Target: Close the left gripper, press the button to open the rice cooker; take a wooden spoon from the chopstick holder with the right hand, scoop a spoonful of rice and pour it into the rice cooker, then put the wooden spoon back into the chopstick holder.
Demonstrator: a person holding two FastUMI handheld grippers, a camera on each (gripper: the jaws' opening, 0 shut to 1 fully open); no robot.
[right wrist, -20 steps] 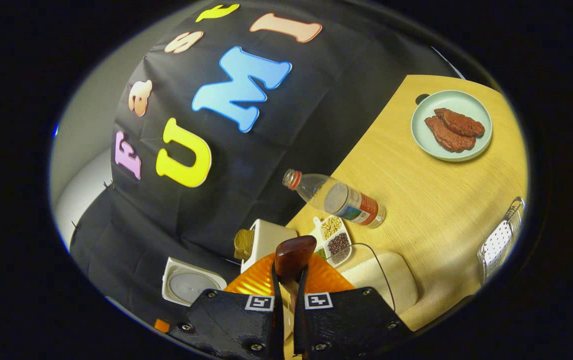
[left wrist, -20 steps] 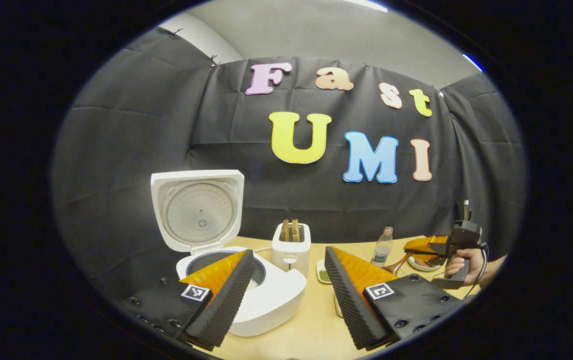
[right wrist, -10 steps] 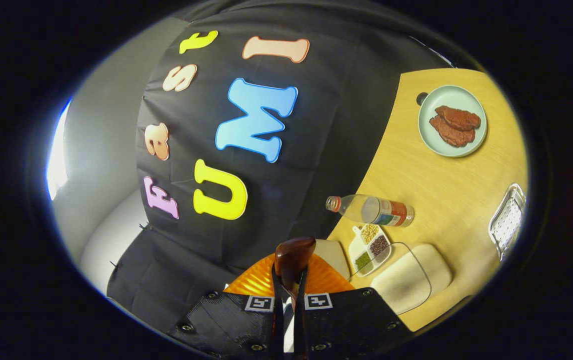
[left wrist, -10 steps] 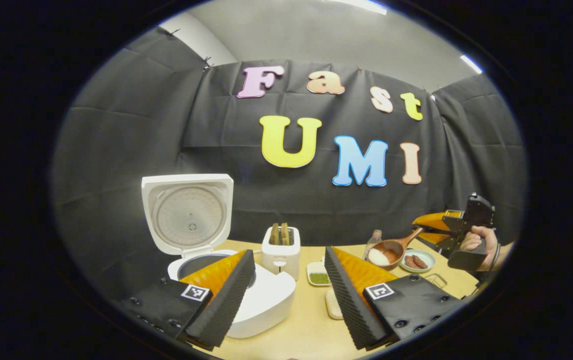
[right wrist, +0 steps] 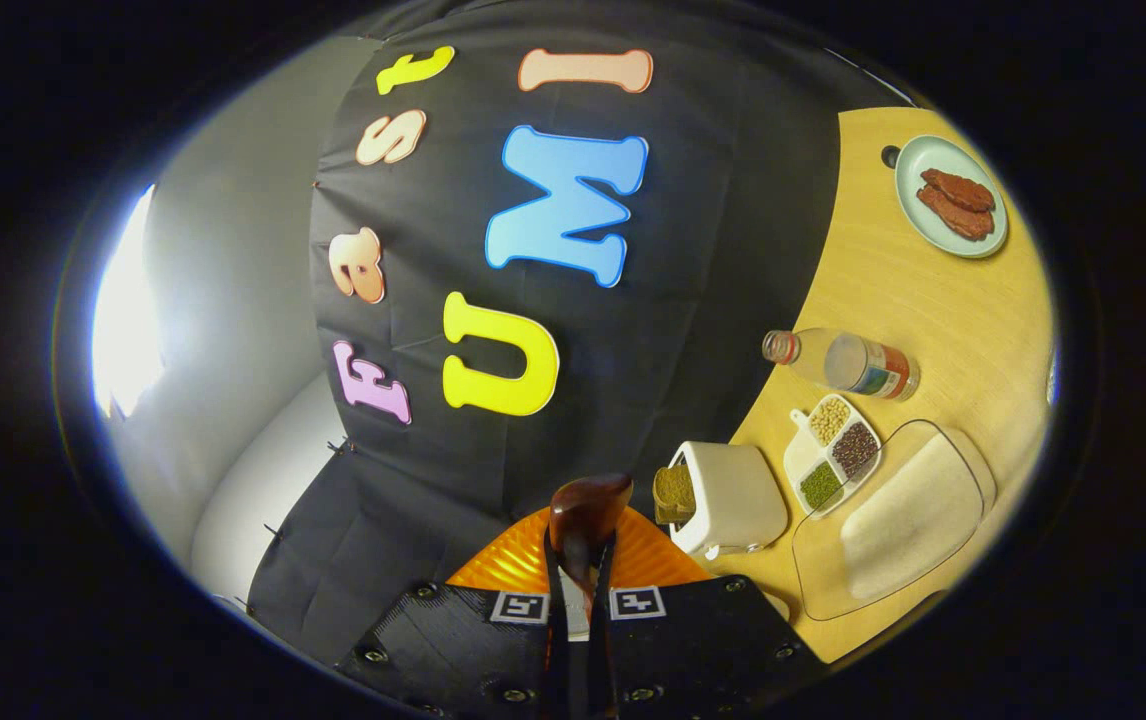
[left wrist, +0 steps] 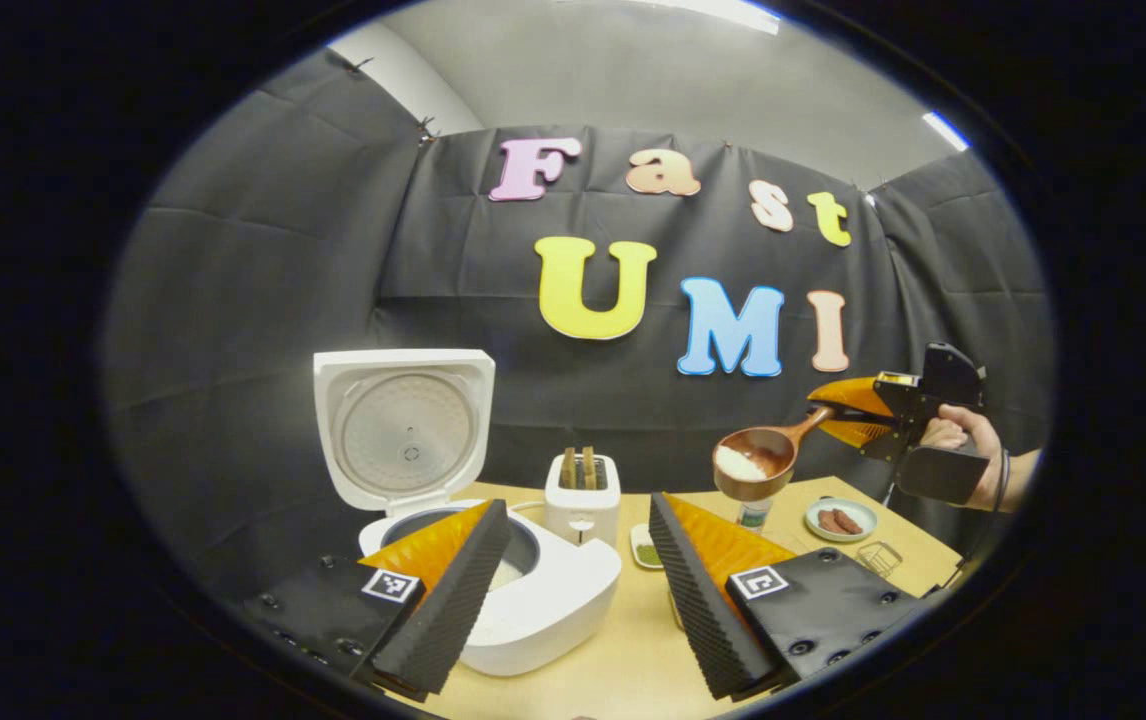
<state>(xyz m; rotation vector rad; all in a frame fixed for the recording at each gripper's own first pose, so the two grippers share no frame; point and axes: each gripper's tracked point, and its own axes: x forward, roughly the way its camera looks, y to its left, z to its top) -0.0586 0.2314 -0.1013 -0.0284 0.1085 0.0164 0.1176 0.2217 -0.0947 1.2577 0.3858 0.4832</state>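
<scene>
Overhead, the right gripper [left wrist: 838, 420] clamps the wooden spoon [left wrist: 758, 462] above the table [left wrist: 633, 640]; left gripper [left wrist: 573, 580] seemingly gapes.

We stand inside a booth hung with creased black cloth [left wrist: 263, 300]; above it we see a grey ceiling [left wrist: 633, 80] with a bright strip light [left wrist: 945, 128]; a pale wooden table [right wrist: 893, 300] runs along the cloth wall; glare whitens one side [right wrist: 123, 320].
</scene>
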